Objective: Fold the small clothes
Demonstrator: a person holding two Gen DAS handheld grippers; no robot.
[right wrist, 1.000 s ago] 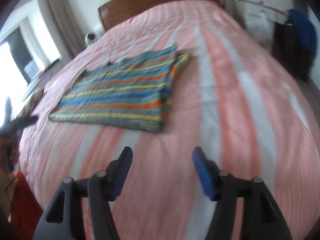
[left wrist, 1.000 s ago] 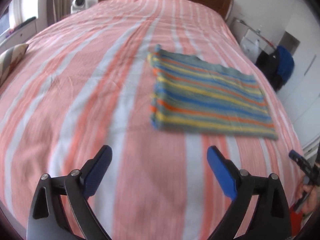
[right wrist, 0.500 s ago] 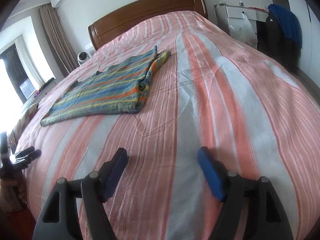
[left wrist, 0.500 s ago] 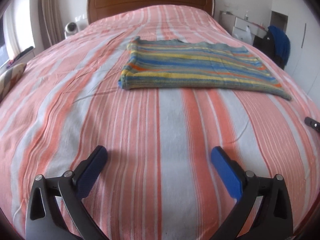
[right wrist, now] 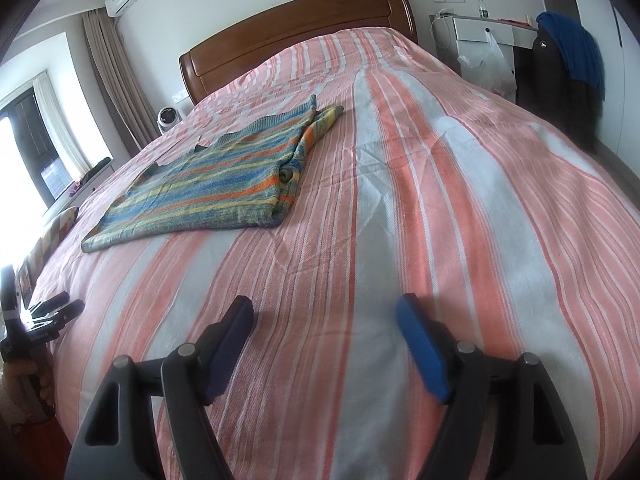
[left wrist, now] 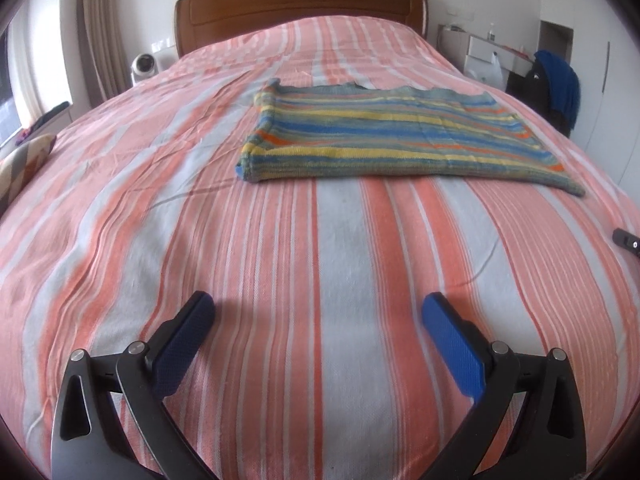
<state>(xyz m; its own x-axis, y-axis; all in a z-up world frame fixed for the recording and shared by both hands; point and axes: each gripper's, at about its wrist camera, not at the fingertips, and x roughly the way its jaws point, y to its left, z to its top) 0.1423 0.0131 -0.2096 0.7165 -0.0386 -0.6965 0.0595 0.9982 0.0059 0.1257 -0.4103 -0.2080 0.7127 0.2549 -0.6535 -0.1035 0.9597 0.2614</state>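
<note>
1. Your left gripper (left wrist: 318, 312) sits low over the striped bedspread (left wrist: 200, 184), blue pads spread wide, nothing between them.
2. Your right gripper (right wrist: 324, 312) also hangs over bare bedspread, jaws apart but less widely than the left, and empty.
3. The striped sweater (left wrist: 396, 136) lies flat mid-bed, folded into a rectangle, well ahead of both grippers. From the right wrist view it (right wrist: 216, 184) sits up and to the left, a folded sleeve tucked along its right edge.
4. Neither gripper touches the garment.
5. In the right wrist view your left hand (right wrist: 24, 384) shows at the far left edge, gripping its tool near the bed's edge.
6. The wooden headboard (left wrist: 300, 12) stands beyond the sweater. A small white fan (left wrist: 143, 65) stands left of it.
7. A blue cloth (right wrist: 576, 48) hangs over dark clothing at the right, beside a white cabinet (right wrist: 480, 36).
</note>
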